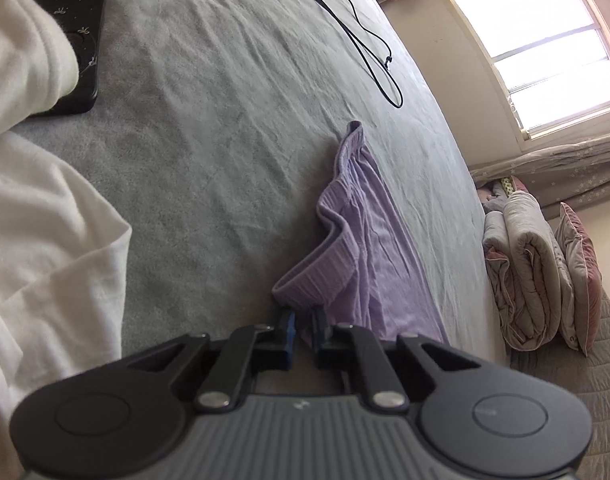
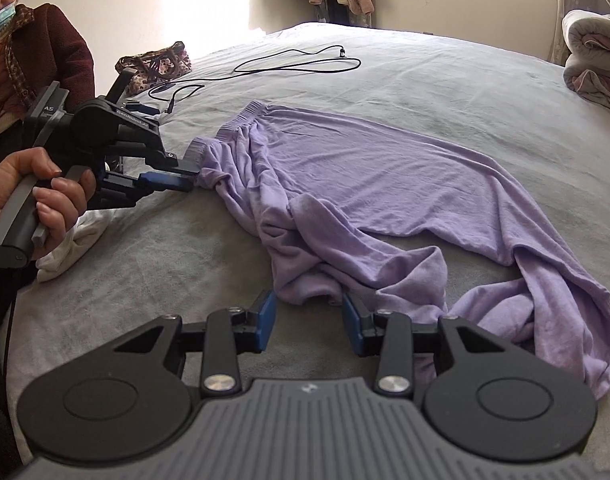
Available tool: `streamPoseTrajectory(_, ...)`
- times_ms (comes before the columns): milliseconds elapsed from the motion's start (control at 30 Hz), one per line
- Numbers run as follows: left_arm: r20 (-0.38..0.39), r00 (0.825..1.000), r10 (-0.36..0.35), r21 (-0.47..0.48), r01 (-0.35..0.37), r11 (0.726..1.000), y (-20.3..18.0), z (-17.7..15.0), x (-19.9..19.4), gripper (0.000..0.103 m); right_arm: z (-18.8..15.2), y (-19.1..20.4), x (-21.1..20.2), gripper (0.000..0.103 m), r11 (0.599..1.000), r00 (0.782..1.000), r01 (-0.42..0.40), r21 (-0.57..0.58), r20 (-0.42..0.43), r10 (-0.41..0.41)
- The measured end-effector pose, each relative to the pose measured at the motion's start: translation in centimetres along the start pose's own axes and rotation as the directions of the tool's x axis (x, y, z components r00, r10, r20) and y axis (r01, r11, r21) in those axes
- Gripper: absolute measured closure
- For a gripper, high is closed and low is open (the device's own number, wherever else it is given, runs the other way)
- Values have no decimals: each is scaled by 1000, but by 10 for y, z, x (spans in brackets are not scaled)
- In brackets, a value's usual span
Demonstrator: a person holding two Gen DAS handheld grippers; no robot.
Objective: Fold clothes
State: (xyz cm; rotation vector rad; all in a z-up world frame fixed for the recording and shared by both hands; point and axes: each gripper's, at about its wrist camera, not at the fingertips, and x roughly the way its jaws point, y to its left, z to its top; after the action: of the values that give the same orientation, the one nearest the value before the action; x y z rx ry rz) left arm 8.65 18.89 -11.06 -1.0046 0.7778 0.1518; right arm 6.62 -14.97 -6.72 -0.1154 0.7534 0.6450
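Gripping: the left tongs (image 2: 191, 179) are clamped on the ribbed waistband corner of the lilac trousers (image 2: 369, 184); from the left wrist view the same left tongs (image 1: 304, 322) pinch a fold of that band, the cloth running straight away from them.
Right tongs: the right tongs (image 2: 308, 312) stand apart, hold nothing, and hover just short of a bunched leg hem that lies between the two blue pads.
Garment: the lilac trousers (image 1: 365, 248) lie on the grey bed sheet (image 2: 445, 80), waistband toward the left tongs, legs trailing toward the right side and the near edge of the bed, one leg twisted over the other.
Long axis: it runs from the held waistband corner diagonally down to the crumpled hems; the near hem is directly ahead of the right tongs, so I judge the right hand is the nearer one for it.
Step in hand: probably securing a second hold so the trousers can be stretched flat before folding; no fold is made yet.
Watch for: the twisted leg may drag along if only one layer is caught.
Nearby: a black cable (image 2: 289, 65) lies farther up the bed, well apart; a white garment (image 1: 45, 248) lies beside the left hand.
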Motion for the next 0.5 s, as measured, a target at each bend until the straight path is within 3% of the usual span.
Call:
streamPoseTrajectory(300, 124, 989, 85, 55, -92, 994, 5, 13, -37, 103, 6, 8, 2, 61, 999, 999, 54, 0, -5, -55)
streamPoseTrajectory(400, 89, 995, 49, 24, -52, 998, 11, 16, -38, 103, 9, 11, 1, 61, 997, 997, 71, -3, -8, -71)
streamPoseTrajectory(500, 39, 999, -8, -24, 9, 1000, 17, 16, -34, 95, 10, 13, 0, 61, 998, 998, 58, 7, -5, -58)
